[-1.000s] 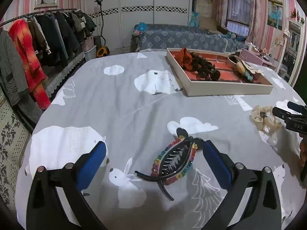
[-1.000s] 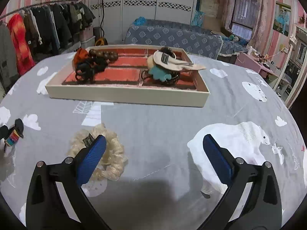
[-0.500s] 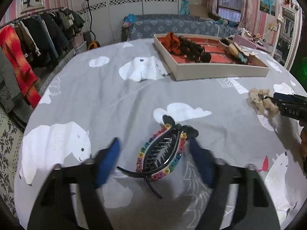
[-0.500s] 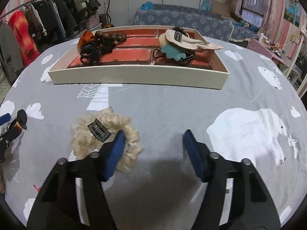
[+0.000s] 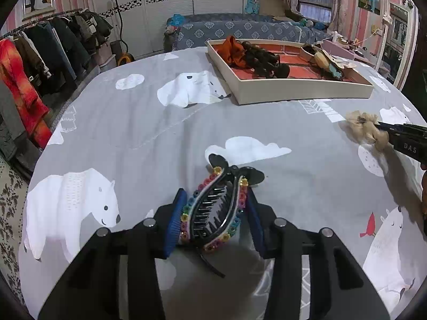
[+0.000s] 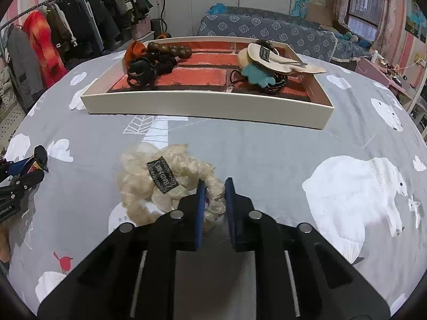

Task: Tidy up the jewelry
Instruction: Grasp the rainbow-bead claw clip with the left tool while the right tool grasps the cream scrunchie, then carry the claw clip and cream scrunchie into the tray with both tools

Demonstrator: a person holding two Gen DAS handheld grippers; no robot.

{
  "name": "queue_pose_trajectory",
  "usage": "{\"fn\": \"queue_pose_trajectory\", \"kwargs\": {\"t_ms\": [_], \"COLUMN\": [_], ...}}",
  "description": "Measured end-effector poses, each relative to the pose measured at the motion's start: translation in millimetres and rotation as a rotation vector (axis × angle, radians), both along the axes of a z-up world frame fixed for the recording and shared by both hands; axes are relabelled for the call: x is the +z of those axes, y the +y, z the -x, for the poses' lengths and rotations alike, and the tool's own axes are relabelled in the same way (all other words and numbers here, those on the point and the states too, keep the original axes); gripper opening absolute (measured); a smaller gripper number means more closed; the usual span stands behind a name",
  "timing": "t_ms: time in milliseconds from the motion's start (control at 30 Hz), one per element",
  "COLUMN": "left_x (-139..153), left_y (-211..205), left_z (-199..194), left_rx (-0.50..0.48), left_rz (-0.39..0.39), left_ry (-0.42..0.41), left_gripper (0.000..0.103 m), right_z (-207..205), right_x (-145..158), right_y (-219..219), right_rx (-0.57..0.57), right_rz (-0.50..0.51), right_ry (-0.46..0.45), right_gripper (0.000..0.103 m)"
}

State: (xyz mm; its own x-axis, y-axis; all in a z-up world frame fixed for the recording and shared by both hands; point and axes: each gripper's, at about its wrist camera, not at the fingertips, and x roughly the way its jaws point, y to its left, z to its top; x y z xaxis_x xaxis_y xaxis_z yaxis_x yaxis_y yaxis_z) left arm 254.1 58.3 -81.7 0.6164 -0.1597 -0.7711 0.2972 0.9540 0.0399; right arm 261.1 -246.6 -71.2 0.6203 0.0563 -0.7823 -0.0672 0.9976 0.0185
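A black hair claw clip (image 5: 213, 210) edged with rainbow beads lies on the grey polar-bear cloth (image 5: 149, 122). My left gripper (image 5: 216, 197) is closing on it, and both blue pads touch its beaded sides. A cream frilly scrunchie (image 6: 149, 181) with a black label lies nearer the tray. My right gripper (image 6: 215, 186) is closing too, its pads pinching the scrunchie's near loop. In the left wrist view the scrunchie (image 5: 365, 130) shows at the right with the right gripper (image 5: 384, 130) on it. The cream tray (image 6: 208, 106) with a red lining stands beyond.
The tray holds an orange scrunchie (image 6: 134, 49), brown beads (image 6: 170, 52), dark hair ties (image 6: 141, 73) and a cream bow over a teal piece (image 6: 269, 58). A clothes rack (image 5: 40, 61) lines the left. A blue patterned bed (image 6: 267, 30) stands behind the table.
Both grippers went from wide open to closed in. The left pads came in against the claw clip's sides, and the right pads came in on the scrunchie's loop, bunching it.
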Motion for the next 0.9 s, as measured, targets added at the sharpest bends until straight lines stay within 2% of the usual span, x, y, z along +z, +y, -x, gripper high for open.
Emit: {"fn": "queue_pose_trajectory", "kwargs": {"t_ms": [267, 500, 733, 900], "left_x": [12.6, 60.0, 97.2, 109.2], "left_y": [-1.9, -14.5, -46.8, -76.0], "left_z": [1.8, -1.2, -34.0, -68.8], "left_rx": [0.028, 0.038, 0.053, 0.055], "left_rz": [0.003, 0.024, 0.069, 0.116], "left_ry": [-0.034, -0.142, -0.218, -0.235], "left_gripper": [0.042, 0.042, 0.042, 0.042], "right_z": [5.2, 2.1, -19.2, -44.1], "right_x": [16.1, 53.1, 92.9, 102.7], "right_y": [-1.7, -12.7, -31.3, -46.3], "right_rx": [0.01, 0.003, -0.016, -0.035], "right_rz": [-0.004, -0.009, -0.003, -0.03], "right_ry": [-0.059, -0.15, -0.246, -0.273], "right_gripper": [0.009, 0.009, 0.009, 0.009]}}
